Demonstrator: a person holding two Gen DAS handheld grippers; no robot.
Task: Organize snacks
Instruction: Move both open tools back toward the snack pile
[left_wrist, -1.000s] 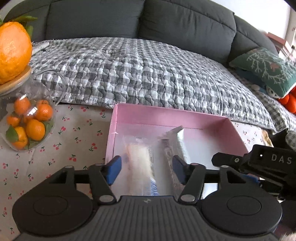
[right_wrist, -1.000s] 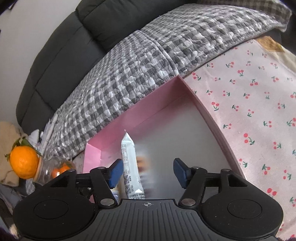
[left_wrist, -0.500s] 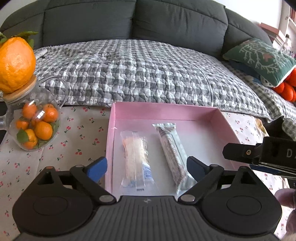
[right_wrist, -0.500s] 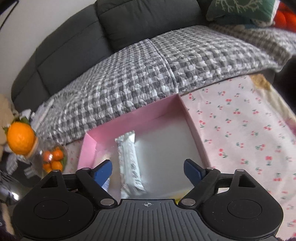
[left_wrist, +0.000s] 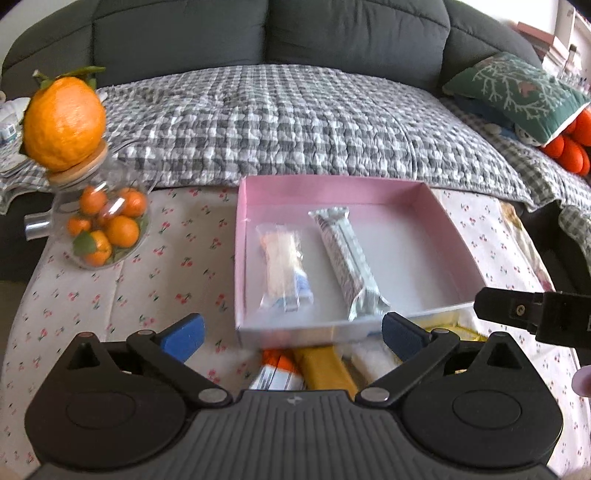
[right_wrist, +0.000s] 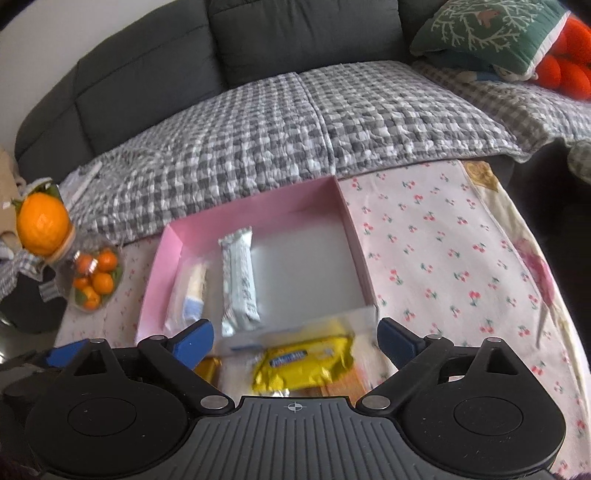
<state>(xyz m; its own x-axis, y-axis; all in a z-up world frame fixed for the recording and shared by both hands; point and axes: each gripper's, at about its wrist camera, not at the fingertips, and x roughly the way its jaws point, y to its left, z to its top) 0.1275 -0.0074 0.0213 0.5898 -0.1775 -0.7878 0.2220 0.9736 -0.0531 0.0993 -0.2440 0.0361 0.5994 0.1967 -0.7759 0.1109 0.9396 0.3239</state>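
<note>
place: home living room | cues: dark sofa, checked quilt, cushion, cherry-print tablecloth

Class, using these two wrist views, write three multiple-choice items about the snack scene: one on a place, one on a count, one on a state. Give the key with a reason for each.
1. Where does the silver foil snack bar lie?
A. On the checked blanket
B. Inside the pink cardboard box
C. In the glass jar

2. How many wrapped snacks lie in that box?
A. Two
B. Four
C. None

3. How does the left gripper stand?
A. Clamped on the bar
B. Jaws spread, holding nothing
C. Shut on the box wall

Key: 1 B, the bar rests on the box floor. 2 A, only the bar and a clear-wrapped cracker pack lie there. 3 B, its blue pads stand wide apart and are opening, nothing between them.
</note>
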